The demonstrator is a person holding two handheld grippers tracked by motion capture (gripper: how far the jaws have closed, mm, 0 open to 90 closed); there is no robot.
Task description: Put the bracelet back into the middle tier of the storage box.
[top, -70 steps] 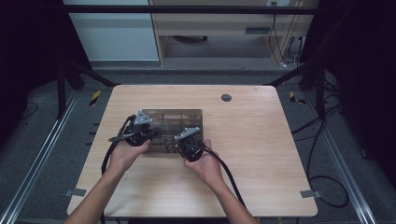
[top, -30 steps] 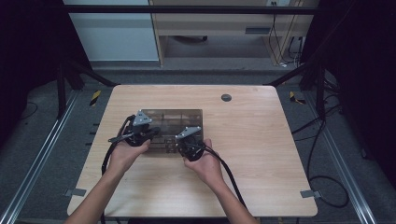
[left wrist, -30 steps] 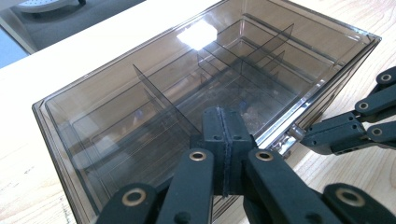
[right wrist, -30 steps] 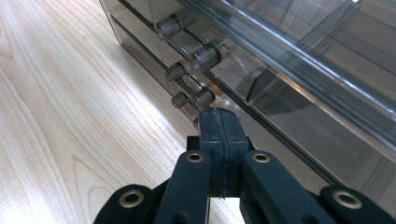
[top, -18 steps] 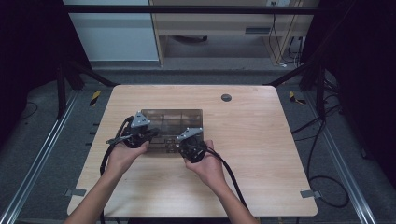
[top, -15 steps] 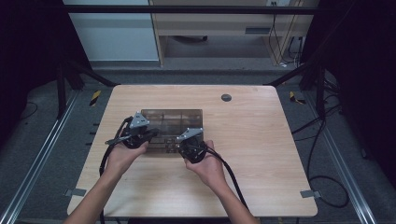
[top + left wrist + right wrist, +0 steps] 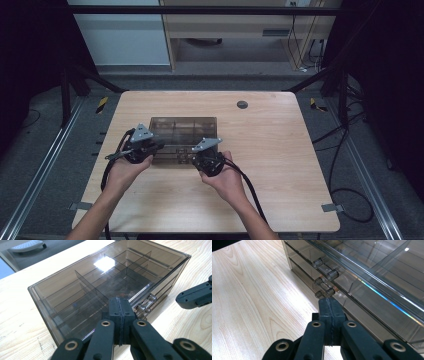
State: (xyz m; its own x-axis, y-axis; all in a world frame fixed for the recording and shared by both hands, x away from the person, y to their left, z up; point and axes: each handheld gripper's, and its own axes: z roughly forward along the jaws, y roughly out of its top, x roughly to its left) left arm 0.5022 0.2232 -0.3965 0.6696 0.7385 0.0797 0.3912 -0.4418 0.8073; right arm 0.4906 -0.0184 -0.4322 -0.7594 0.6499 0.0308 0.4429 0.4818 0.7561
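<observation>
The left gripper (image 7: 142,147) sits at the 9 o'clock side of the drawer box (image 7: 183,131), held in the person's left hand (image 7: 122,172) at the box's near left corner. In the left gripper view its two black jaws are pressed together with nothing between them, and the tips lie over the top panel of the box near its front edge. The drawer box is a smoke-tinted transparent case with inner dividers, standing on the wooden table (image 7: 280,165) slightly toward 9 o'clock from the table's centre. Its front face carries small clear drawer knobs (image 7: 329,273), stacked in rows and facing the person. The right gripper (image 7: 209,156) sits at the 5 o'clock corner of the box, held in the right hand (image 7: 227,180). In the right gripper view its jaws are likewise pressed together, gripping nothing, with the tips just below the lowest knobs and close to the lower drawer front; contact cannot be determined. A round grommet (image 7: 242,104) lies in the tabletop at 1 o'clock from the box, well apart from it.
</observation>
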